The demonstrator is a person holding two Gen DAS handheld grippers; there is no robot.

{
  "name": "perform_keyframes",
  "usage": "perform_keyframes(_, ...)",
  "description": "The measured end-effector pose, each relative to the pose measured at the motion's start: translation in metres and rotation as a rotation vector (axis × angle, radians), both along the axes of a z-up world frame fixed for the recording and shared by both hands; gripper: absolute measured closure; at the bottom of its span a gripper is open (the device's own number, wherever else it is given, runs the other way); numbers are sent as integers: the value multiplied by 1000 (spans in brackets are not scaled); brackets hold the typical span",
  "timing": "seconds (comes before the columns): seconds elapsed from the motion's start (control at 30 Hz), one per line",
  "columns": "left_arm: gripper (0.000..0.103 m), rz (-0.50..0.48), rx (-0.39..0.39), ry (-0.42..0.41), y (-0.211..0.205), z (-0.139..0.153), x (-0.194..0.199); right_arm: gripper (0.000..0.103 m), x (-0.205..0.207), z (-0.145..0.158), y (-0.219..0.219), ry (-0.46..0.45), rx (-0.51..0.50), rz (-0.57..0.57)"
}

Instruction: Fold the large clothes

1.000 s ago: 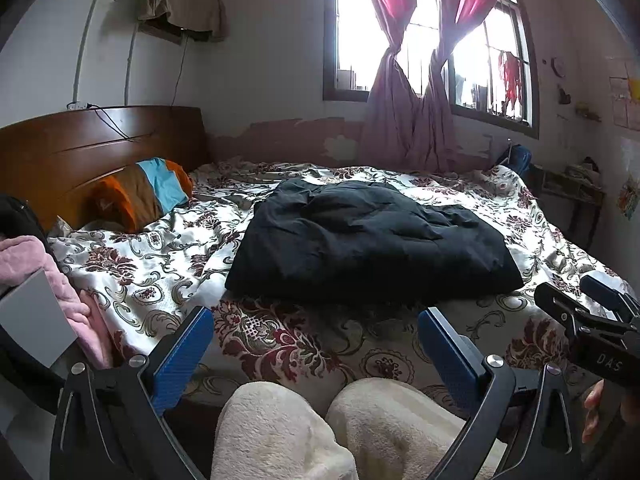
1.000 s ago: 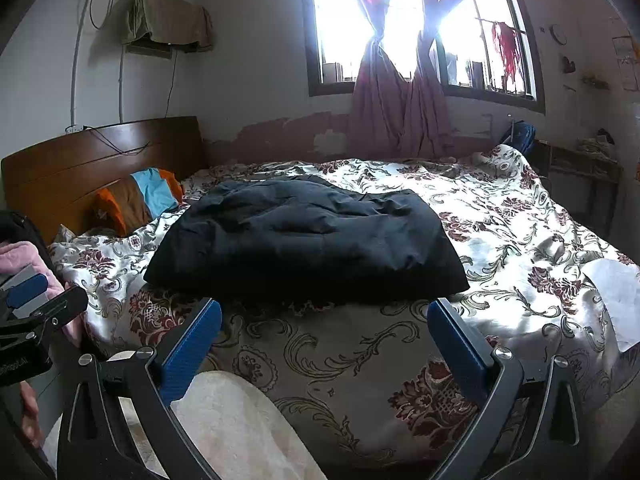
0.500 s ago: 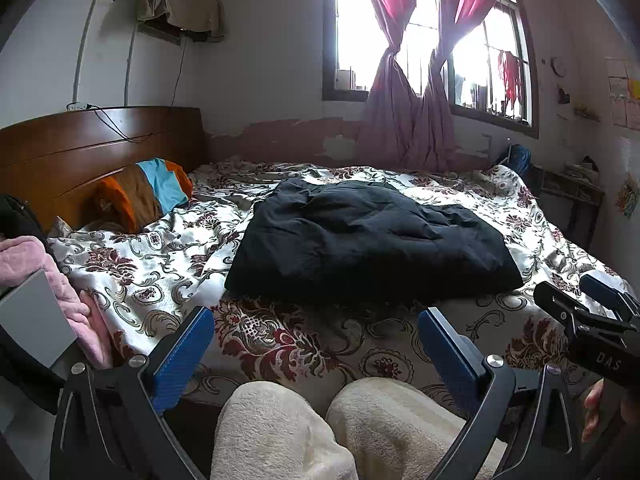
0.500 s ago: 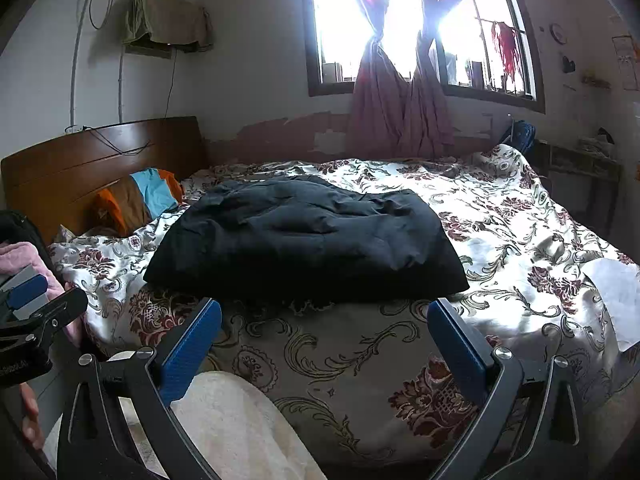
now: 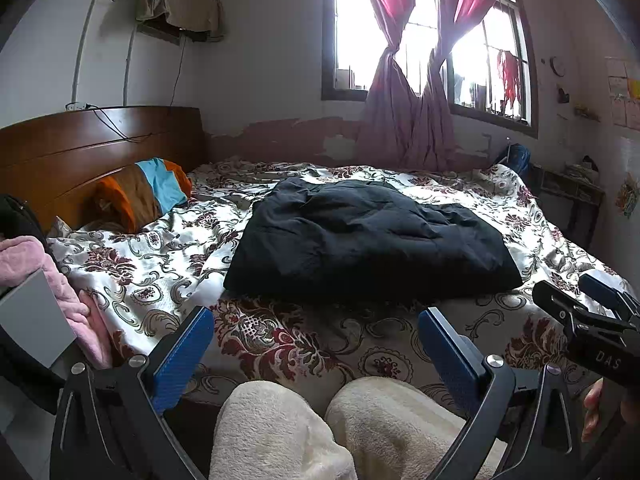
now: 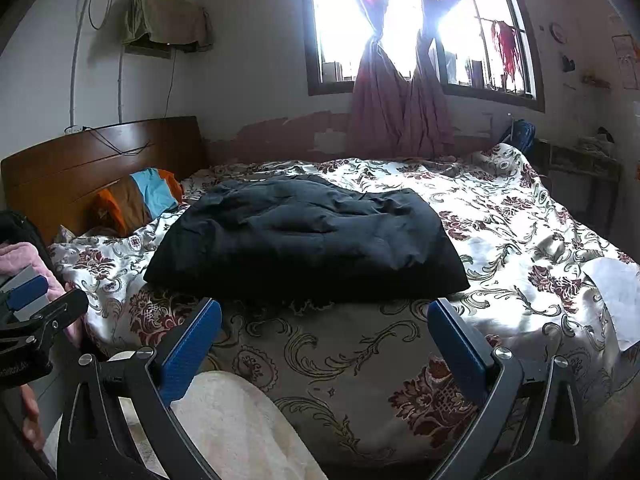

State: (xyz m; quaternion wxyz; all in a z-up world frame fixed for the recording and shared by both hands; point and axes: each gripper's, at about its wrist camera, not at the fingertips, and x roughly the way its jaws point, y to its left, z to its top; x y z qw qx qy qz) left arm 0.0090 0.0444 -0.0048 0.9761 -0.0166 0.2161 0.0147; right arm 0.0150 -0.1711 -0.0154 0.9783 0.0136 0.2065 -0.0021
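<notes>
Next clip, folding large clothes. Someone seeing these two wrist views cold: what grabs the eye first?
First, the big black garment, lying as a puffy, roughly folded slab in the middle of the floral bedspread. Behind it, the bright window with knotted pink curtains glares over the far side of the bed. Low in the foreground, the left gripper and right gripper hold their blue pads wide apart, short of the garment and gripping nothing.

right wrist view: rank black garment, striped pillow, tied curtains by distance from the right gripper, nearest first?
From the right gripper, open and empty at the bed's near edge:
1. black garment, straight ahead, mid-bed.
2. striped pillow, farther back on the left, by the headboard.
3. tied curtains, farthest, at the window on the back wall.
</notes>
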Motion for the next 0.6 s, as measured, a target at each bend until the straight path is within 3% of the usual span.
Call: perform_keyframes(0.6, 0, -3, -1, 1, -1, -1, 0, 2, 0, -1, 0, 3, 1, 1)
